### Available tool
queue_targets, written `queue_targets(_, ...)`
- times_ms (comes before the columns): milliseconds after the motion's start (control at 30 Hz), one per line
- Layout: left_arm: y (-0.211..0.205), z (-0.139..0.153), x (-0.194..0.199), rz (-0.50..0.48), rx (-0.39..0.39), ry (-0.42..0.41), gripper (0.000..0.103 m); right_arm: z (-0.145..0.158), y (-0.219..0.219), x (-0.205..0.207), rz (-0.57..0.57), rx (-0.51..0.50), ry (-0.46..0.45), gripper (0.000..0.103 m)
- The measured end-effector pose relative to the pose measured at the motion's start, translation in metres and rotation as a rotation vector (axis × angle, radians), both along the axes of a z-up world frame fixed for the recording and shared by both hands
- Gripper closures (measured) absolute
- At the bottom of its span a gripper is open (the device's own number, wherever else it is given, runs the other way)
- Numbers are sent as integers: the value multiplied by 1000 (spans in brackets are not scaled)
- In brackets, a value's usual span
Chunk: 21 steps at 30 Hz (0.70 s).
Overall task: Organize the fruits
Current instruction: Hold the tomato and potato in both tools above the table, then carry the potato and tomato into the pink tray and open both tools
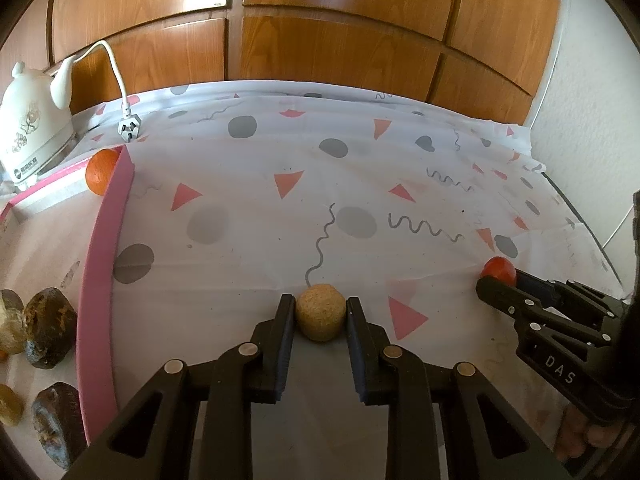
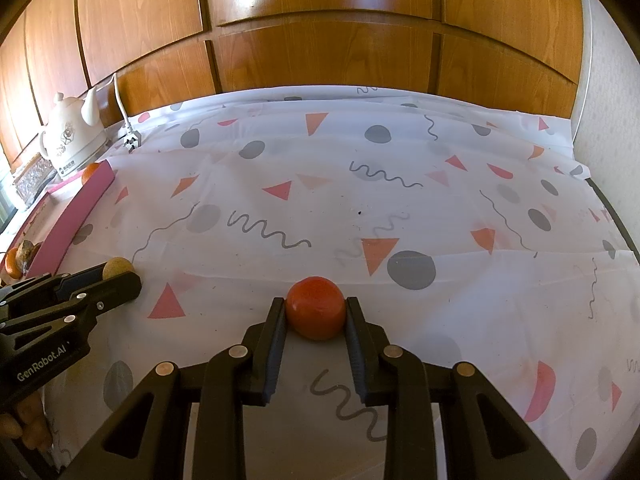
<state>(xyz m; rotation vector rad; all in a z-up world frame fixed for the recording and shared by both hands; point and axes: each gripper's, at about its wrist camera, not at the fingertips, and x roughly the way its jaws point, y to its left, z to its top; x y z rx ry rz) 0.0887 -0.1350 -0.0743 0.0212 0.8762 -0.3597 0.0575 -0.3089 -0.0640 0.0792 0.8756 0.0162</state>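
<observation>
My left gripper (image 1: 320, 306) is shut on a round tan fruit (image 1: 320, 312), its fingers pressed to both sides, low over the patterned tablecloth. My right gripper (image 2: 315, 308) is shut on a red tomato-like fruit (image 2: 315, 308). In the left wrist view the right gripper (image 1: 496, 280) shows at the right edge with the red fruit (image 1: 498, 270). In the right wrist view the left gripper (image 2: 120, 276) shows at the left with the tan fruit (image 2: 118, 266). A pink-rimmed tray (image 1: 102, 264) on the left holds an orange (image 1: 100, 176) and several brown fruits (image 1: 50, 330).
A white electric kettle (image 1: 32, 136) with a loose cord and plug (image 1: 129, 128) stands at the back left. Wooden cabinet doors (image 1: 320, 40) run along the far side. A white wall (image 1: 580, 100) bounds the right. The tablecloth (image 2: 360, 200) covers the table.
</observation>
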Motion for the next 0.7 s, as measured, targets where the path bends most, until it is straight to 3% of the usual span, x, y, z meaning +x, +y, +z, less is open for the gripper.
queue_targets(333,-1,9,-7,4,32,10,78,1,-1,0,-1,0,-1,74)
queue_targets(567,27,57,-26,4,-21,-66,78,1,3,-1,-6,-15,0,74)
queue_targets(700,65,72,-18,92,-39,-66,78,1,6,0,-8,-34,3,74)
